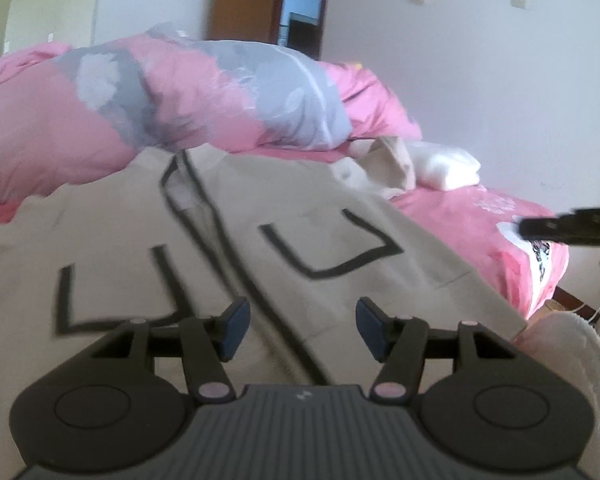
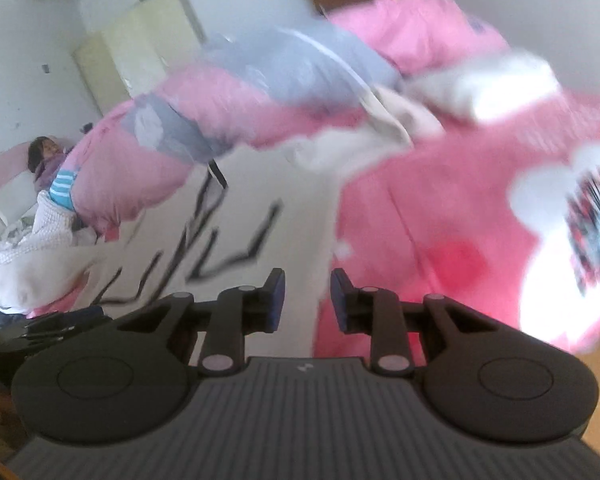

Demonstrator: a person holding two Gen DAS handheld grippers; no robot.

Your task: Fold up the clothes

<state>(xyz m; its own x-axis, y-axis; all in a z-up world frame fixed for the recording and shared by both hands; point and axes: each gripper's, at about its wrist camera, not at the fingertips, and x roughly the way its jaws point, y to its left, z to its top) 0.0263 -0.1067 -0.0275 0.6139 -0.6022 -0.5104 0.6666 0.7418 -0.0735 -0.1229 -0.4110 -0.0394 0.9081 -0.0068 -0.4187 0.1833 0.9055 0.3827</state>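
Left claw (image 1: 302,328) gapes wide above the beige jacket (image 1: 228,248), zipper running near-to-far on the bed (image 1: 480,216); right claw (image 2: 307,300), narrower and empty, alone shows a seated person (image 2: 48,184) far left.

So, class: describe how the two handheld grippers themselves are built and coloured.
Left gripper and right gripper look alike: black hinged linkage arms with pale pink pivot caps, dark blue rectangular finger pads, a ribbed grey body bearing a small white logo, and round black discs either side.
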